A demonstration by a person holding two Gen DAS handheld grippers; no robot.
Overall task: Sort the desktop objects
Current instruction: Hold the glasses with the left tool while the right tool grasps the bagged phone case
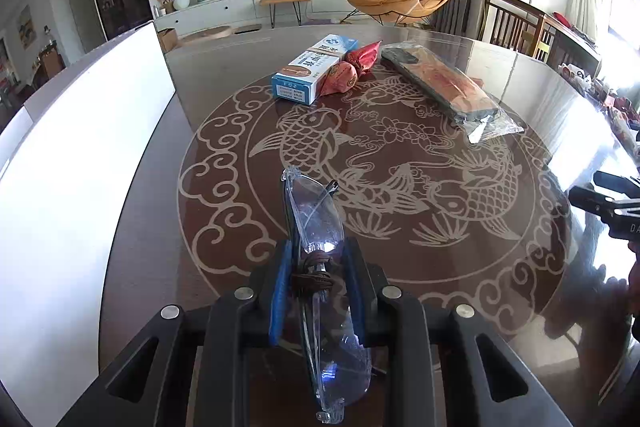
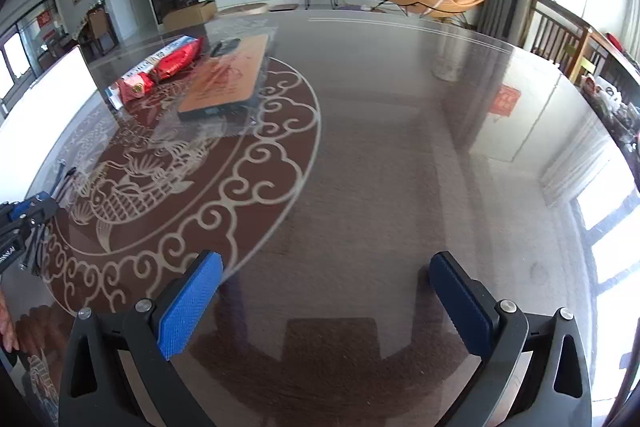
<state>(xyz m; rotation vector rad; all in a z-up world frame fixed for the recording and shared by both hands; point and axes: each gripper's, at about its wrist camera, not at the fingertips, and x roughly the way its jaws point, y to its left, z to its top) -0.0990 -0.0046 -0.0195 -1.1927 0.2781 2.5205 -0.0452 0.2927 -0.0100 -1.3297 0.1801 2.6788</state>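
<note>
While the left gripper (image 1: 318,277) clamped clear glasses (image 1: 316,227) between its blue pads above the glass table (image 1: 400,267), the right gripper (image 2: 326,303) hung wide open, holding nothing; farther off lay a blue box (image 1: 314,67), red packets (image 1: 350,67) and a bagged phone case (image 1: 448,87).

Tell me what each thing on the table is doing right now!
Left tongs: shut on the clear glasses.
Clear glasses: folded, held above the table.
Right tongs: open, empty.
Blue box: lying flat, closed.
Red packets: lying against the box.
Bagged case: lying flat in plastic.
</note>
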